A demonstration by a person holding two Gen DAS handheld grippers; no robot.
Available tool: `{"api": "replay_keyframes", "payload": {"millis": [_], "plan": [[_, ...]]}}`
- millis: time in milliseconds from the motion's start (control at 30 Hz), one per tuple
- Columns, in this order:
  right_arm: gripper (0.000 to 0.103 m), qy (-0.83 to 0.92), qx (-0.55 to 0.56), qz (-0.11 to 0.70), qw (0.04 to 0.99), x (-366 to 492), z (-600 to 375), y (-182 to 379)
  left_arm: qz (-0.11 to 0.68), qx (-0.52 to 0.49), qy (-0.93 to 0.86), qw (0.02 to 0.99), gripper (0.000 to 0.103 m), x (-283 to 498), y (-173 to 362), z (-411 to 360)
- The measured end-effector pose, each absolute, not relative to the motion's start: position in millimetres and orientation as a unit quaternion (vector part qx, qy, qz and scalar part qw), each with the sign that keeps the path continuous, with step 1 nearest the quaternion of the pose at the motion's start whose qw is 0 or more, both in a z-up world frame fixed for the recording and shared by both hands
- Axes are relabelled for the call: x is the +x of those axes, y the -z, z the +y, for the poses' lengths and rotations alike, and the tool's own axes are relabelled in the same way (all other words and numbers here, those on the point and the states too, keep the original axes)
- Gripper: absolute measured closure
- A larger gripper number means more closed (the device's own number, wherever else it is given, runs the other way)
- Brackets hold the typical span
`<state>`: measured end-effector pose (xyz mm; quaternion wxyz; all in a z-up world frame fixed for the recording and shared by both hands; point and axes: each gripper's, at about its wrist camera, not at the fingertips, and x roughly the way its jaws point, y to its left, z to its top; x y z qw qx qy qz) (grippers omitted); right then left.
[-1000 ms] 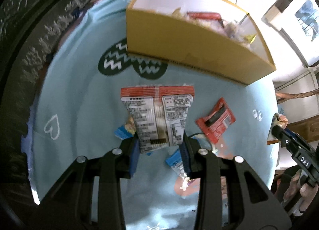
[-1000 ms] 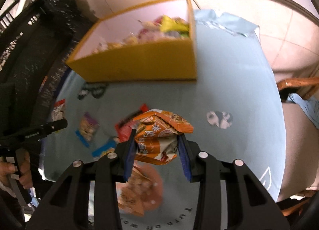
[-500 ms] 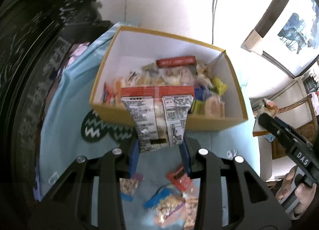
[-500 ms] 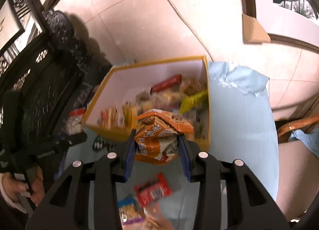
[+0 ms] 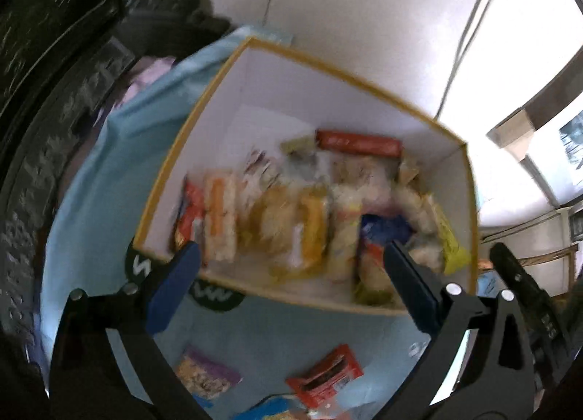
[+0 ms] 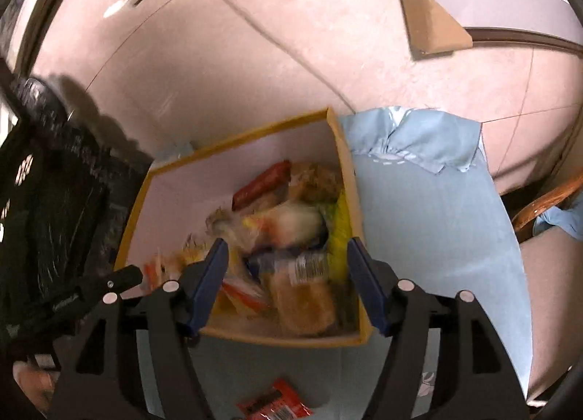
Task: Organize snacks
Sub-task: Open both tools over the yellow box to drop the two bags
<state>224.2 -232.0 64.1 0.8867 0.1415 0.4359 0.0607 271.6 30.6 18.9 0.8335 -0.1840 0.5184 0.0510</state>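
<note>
Both grippers hang over the yellow box on the worktop, which wears a light blue cloth. Left gripper: fingers spread wide and opening, nothing pinched between them; the packed snacks in the box lie below the gap, blurred, standing in a rough row along the near wall. Right gripper: fingers partly apart and opening, no packet held; the box's right-hand end sits under the gap, with a tan packet and an orange-white one lying loose in the box beneath the fingers. A long red bar rests at the far side of the pile. Outside the box, on the cloth nearer the camera: a red packet and a purple-edged packet, both well clear of the fingers. The red packet shows again at the bottom of the right wrist view. A chair stands beside the worktop's right edge.
</note>
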Motion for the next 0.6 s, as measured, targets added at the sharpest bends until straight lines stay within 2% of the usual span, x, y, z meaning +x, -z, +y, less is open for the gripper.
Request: {"api": "replay_keyframes", "payload": {"millis": [133,300,400,600], "plan": [[0.035,-0.072,0.141,0.451,0.878,203.4,-228.4,-50.9,0.523,-0.143,-0.048,0.839,0.002,247.0,-14.5,23.6],[0.030,-0.067,0.060,0.434,0.897,153.2,-215.8,-50.0,0.506,-0.111,-0.058,0.853,0.002,207.9,-20.5,25.0],[0.028,-0.055,0.018,0.437,0.898,129.4,-210.6,-45.4,0.513,-0.125,-0.064,0.847,0.002,184.5,-14.4,32.7],[0.027,-0.019,0.061,0.502,0.863,93.7,-225.5,-23.6,0.540,-0.137,-0.085,0.826,0.002,133.1,9.4,47.8]]}}
